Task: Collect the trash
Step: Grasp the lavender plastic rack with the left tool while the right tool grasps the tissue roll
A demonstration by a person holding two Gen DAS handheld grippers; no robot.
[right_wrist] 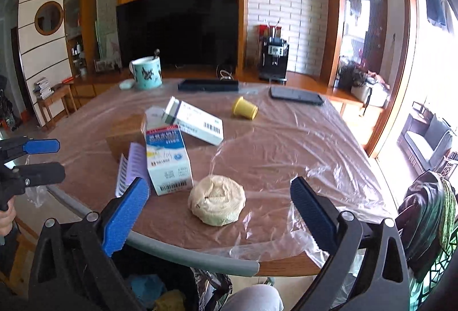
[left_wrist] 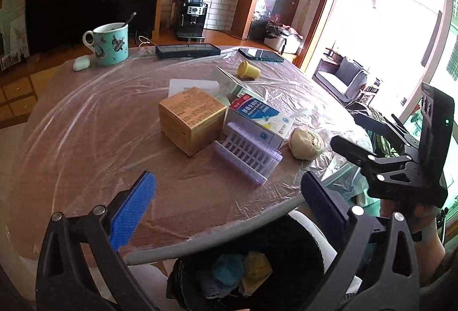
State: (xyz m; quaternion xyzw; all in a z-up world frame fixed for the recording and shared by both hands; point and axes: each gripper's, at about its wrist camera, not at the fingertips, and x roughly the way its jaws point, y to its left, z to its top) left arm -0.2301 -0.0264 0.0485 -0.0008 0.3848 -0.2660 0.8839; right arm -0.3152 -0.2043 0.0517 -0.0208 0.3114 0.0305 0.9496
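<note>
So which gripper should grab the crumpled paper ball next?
Probably right. The right gripper is open, with the paper ball straight ahead between its fingers; from the left gripper it lies off to the side.

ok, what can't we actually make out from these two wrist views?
- Trash bin contents: both views, cut by the bottom edge and hidden behind the left gripper and right gripper, both open.
- Mug contents: both views, rim hides the inside.
- Box print: too small to read.
- Outside the window: overexposed.
</note>
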